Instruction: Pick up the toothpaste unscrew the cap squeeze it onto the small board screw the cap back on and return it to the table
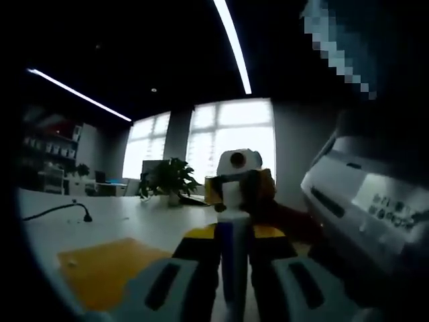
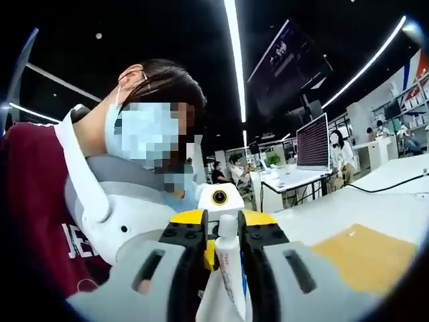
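White and upright, the toothpaste tube [image 1: 231,268] stands between the two grippers, held above the pale table [image 1: 134,221]. In the left gripper view the left gripper [image 1: 231,288] has its black-and-yellow jaws pressed in on the tube body, with the neck rising ahead of them. Beyond it the right gripper [image 1: 236,191] comes in from the far side and closes around the tube's top end, where the cap should be; the cap itself is hidden between those jaws.

The right gripper view agrees: the right gripper [image 2: 224,268] pinches the narrow upper part of the tube [image 2: 228,268], and the left gripper's body shows just behind it. A person in a dark red top [image 2: 33,201] is holding both tools.

The small board [image 2: 365,258], tan and flat, lies on the table off to one side, well apart from the tube, and looks clean, so squeezing has likely not happened yet.

The step in hand seems to be turning the cap. To do it well, the left jaws should hold the body firmly but low, away from the shoulder, so paste is not forced out early. The right gripper should rotate about the tube's own axis without bending the neck. Whether the cap is loosened cannot be told.
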`<state>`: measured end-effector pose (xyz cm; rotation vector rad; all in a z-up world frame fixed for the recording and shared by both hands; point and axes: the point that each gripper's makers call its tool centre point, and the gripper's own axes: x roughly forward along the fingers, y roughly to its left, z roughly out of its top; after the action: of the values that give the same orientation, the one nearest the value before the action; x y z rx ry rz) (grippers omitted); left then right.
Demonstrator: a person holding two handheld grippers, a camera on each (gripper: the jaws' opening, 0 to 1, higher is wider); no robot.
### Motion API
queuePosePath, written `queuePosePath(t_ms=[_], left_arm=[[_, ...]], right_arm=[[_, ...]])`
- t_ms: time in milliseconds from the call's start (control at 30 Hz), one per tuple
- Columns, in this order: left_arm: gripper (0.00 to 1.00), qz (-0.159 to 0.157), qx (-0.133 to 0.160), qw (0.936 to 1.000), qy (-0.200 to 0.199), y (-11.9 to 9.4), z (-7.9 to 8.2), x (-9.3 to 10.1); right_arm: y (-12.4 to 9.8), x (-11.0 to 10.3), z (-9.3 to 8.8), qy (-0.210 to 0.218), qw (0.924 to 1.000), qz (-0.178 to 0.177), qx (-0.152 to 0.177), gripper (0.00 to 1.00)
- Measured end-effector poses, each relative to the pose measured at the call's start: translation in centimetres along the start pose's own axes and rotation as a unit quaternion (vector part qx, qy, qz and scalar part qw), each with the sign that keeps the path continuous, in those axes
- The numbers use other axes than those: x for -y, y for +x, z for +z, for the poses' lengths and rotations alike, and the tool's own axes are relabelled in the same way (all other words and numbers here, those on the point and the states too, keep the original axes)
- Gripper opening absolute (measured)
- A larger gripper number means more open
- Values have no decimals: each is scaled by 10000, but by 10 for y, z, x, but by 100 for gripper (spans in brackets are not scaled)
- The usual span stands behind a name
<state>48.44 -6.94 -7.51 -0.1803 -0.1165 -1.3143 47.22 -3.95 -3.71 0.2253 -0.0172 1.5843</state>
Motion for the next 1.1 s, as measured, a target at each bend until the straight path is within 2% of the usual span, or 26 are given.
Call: queuePosePath(t_ms=[100, 233, 300, 400, 467, 500, 533, 567, 600, 667, 733, 767, 800, 867, 900, 933, 1000, 1067, 1100], left_arm=[[15, -25, -8, 10000, 4, 1, 0, 1], [15, -1, -29, 10000, 1, 0, -1, 0], [15, 64, -49, 10000, -19, 0, -1, -2], [15, 380, -165, 9991, -112, 1, -2, -10], [15, 516, -193, 9985, -75, 4, 0, -10], [15, 734, -310, 9965, -266, 4, -3, -16], [15, 820, -371, 9954, -334, 5, -5, -18], [15, 797, -324, 9960, -259, 7, -3, -17], [15, 833, -350, 9956, -253, 7, -4, -17], [15, 844, -378, 9954, -258, 8, -4, -17], [15, 808, -377, 9957, -252, 9, -5, -16], [15, 703, -340, 9966, -262, 9, -4, -14], [15, 636, -288, 9972, -264, 8, -3, -12], [15, 468, -250, 9979, -372, 8, -2, -10], [15, 356, -250, 9981, -425, 8, -3, -9], [15, 308, -243, 9980, -491, 8, -3, -9], [15, 182, -210, 9984, -488, 7, -2, -6], [15, -76, -135, 9984, -535, 6, 2, -1], [15, -227, -77, 9973, -696, 6, 3, 1]], right_arm=[[5, 2, -7, -67, 10000, -30, -14, 13], [1, 3, -4, -210, 9997, -96, 118, 13], [-1, 6, -4, -256, 9993, -244, 99, 12], [-6, 19, -4, -211, 9964, -822, 46, 12], [-9, 23, 0, -392, 9925, -1161, 58, 12], [-12, 26, 0, -423, 9895, -1380, 36, 12], [-16, 32, -1, -429, 9830, -1784, 20, 12], [-16, 32, 1, -405, 9803, -1931, 108, 12], [-18, 33, -1, -156, 9750, -2212, 157, 12], [-19, 30, 1, 0, 9725, -2311, 278, 12], [-18, 27, 3, -170, 9739, -2239, 328, 12], [-17, 22, 5, -228, 9780, -2039, 384, 13], [-16, 17, 1, 20, 9829, -1800, 380, 16], [-17, 18, 4, 416, 9841, -1626, 578, 37], [-18, 19, 5, 553, 9851, -1499, 639, 42], [-21, 15, 7, 669, 9884, -1182, 675, 39], [-27, 18, 14, 639, 9903, -949, 788, 36], [-31, 16, 13, 534, 9941, -680, 652, 32], [-32, 16, 11, 501, 9953, -595, 582, 31]])
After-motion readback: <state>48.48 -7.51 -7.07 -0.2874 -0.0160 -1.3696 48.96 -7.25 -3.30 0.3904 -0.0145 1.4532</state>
